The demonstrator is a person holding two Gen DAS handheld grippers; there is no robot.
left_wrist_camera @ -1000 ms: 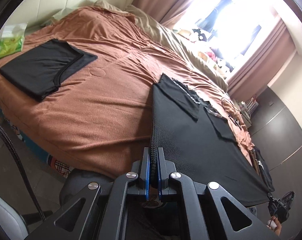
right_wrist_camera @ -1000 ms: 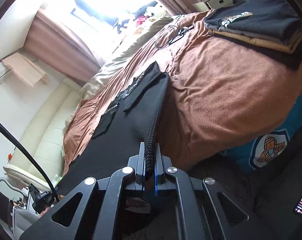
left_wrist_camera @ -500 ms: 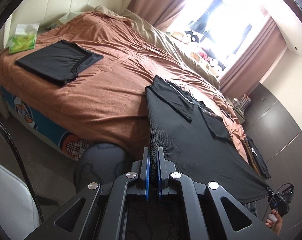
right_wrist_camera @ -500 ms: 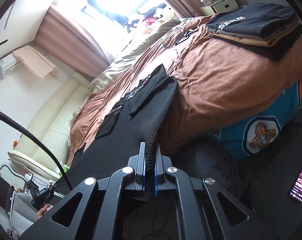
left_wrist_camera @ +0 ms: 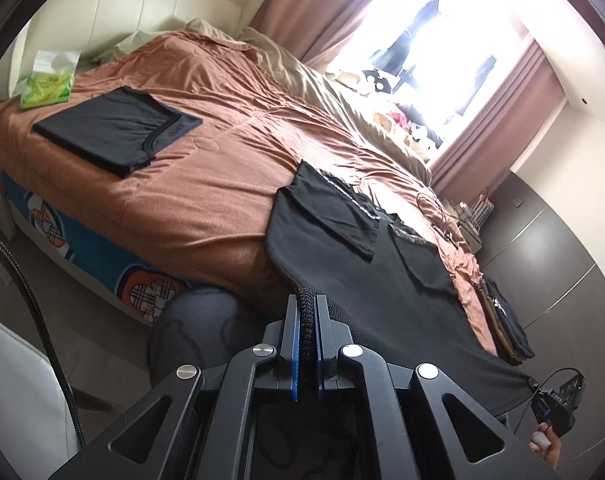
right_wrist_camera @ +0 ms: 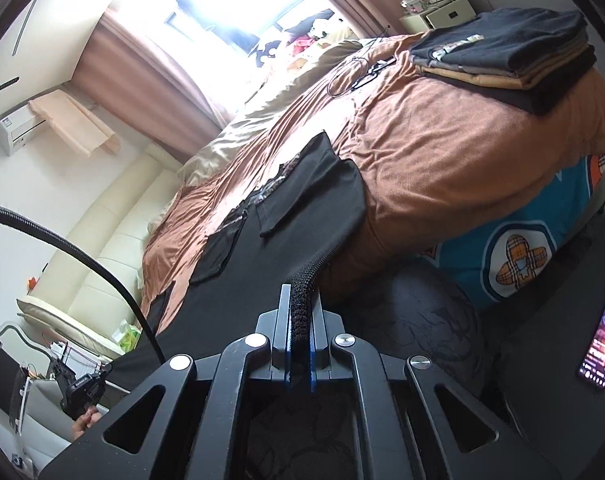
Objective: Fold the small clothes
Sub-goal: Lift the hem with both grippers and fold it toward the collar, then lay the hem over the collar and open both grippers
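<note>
Left wrist: both grippers (left_wrist_camera: 305,344) (right_wrist_camera: 301,344) pinch shirt (left_wrist_camera: 382,280) hem, now drawn back off bed (left_wrist_camera: 182,200); ready for folding.

1. Black shirt (left_wrist_camera: 366,264) on a rust-brown bedspread (left_wrist_camera: 206,184).
2. Teal bedsheet (right_wrist_camera: 514,248) printed with orange plaid figures.
3. Dusty-pink curtains (left_wrist_camera: 498,112); green packet (left_wrist_camera: 46,88); cream headboard (left_wrist_camera: 114,4).

A home bedroom, seen from where I work: a wide bed under a rumpled rust-brown cover (left_wrist_camera: 222,184) fills the room, backed by a cream padded leather headboard (left_wrist_camera: 134,4). Dusty-pink curtains (right_wrist_camera: 142,64) frame a sunlit window (left_wrist_camera: 434,28). A white wall air conditioner (right_wrist_camera: 20,130) hangs nearby; a stack of folded dark and tan clothes (right_wrist_camera: 514,56) sits on the bed's corner.
</note>
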